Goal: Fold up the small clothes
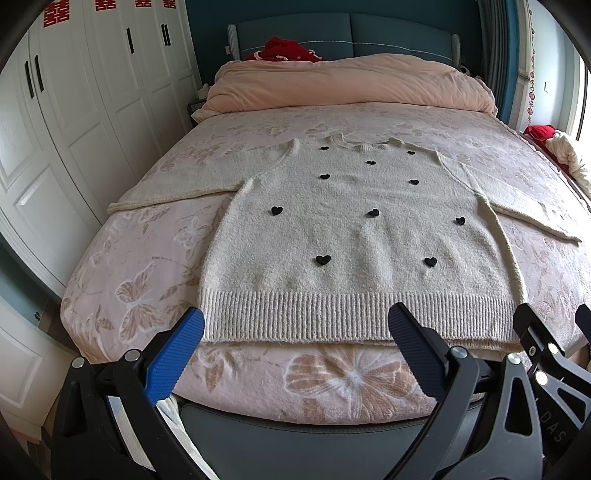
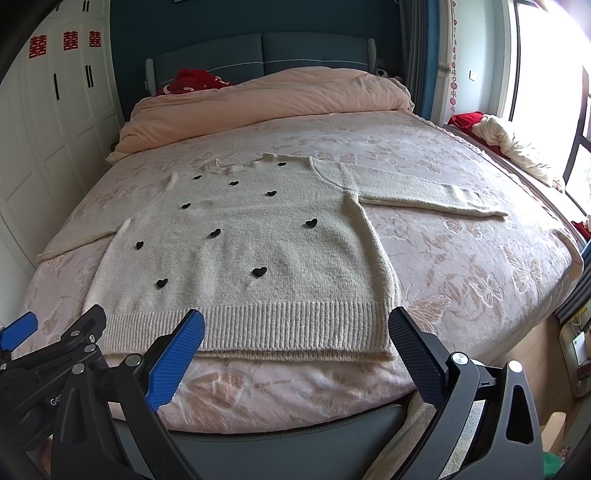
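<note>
The sweater (image 1: 354, 236) is cream-coloured, of thick fuzzy knit, and it lies flat with the front up on the bed cover (image 1: 140, 258), near the foot end of the bed. The neck points toward the headboard (image 1: 347, 33) and the ribbed hem (image 1: 354, 314) is the nearest part to both grippers. I judge that it is soft and limp, quite light, and not slippery, because the fluffy surface should cling a little to the cover. It will sag and stretch if it is lifted by one point only, so two holds at the same time are better. Good places to take hold are the two corners of the hem, or the cuff of a sleeve, where the ribbing is thicker and gives the pads something firm.

There is one sweater. It has two sleeves, the left sleeve (image 1: 177, 184) and the right sleeve (image 2: 424, 192), both spread outward to the sides. On the front I count eleven small black hearts (image 1: 323, 260); they look raised, so a fold line should probably avoid pressing them hard.

The left gripper (image 1: 295, 332) hangs just before the hem with its jaws wide apart and nothing between them. The right gripper (image 2: 295, 332) is the same, wide and empty, over the right part of the hem.

Farther away, one pink quilt (image 1: 347, 85) is bunched at the head of the bed.
</note>
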### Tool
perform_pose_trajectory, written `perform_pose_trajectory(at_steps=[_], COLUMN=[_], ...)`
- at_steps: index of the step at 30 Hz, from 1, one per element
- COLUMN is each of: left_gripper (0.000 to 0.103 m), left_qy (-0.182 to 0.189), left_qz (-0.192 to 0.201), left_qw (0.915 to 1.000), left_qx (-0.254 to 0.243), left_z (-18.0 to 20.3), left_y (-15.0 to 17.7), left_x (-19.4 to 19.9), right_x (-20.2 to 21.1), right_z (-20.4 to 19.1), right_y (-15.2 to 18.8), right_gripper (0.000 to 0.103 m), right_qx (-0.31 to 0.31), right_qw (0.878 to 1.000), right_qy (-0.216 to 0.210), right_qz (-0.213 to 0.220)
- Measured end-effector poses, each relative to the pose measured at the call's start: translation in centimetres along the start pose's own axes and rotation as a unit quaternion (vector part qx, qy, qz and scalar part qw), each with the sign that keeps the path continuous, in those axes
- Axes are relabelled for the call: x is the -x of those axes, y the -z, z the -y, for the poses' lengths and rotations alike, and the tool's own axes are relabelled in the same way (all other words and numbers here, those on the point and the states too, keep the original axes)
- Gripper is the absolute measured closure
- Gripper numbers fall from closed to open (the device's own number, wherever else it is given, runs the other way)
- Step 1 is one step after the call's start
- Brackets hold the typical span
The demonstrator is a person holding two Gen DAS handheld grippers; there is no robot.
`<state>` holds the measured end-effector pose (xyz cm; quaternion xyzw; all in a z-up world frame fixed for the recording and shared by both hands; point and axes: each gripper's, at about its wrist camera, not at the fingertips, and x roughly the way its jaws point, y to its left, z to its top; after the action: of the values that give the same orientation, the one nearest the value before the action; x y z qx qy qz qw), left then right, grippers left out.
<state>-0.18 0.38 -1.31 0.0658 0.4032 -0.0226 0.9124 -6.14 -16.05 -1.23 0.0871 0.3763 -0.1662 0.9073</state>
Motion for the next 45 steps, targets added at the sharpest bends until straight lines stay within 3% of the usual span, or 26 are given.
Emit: perform_pose_trajectory(at_steps=[37, 39, 42, 45], left_gripper=[0.006, 0.006, 0.005, 0.005], left_qy=[-0.001, -0.001, 0.018, 0.027], left_qz=[-0.015, -0.021, -0.035, -0.036], left_qw=[0.9999, 0.9998, 0.9992, 0.9982], left_qx=[-0.001, -0.002, 0.012, 0.041], left_z=[0.2, 0.3, 0.1, -0.8], left_y=[0.8, 0.5, 0.3, -0.2], left_x=[-1.4, -1.8, -2.7, -3.3], right_x=[-1.4, -1.7, -3.3, -6.0], right_z=[0.1, 0.2, 1.1, 4.8], right_y=[0.3, 0.3, 0.3, -0.3], right_gripper=[0.005, 0.005, 0.005, 0.005], right_qx=[-0.003, -0.004, -0.016, -0.065], right_qw=[1.0, 1.0, 0.998, 0.993], right_qy=[0.004, 0.0, -0.039, -0.06], right_qz=[-0.021, -0.025, -0.046, -0.073])
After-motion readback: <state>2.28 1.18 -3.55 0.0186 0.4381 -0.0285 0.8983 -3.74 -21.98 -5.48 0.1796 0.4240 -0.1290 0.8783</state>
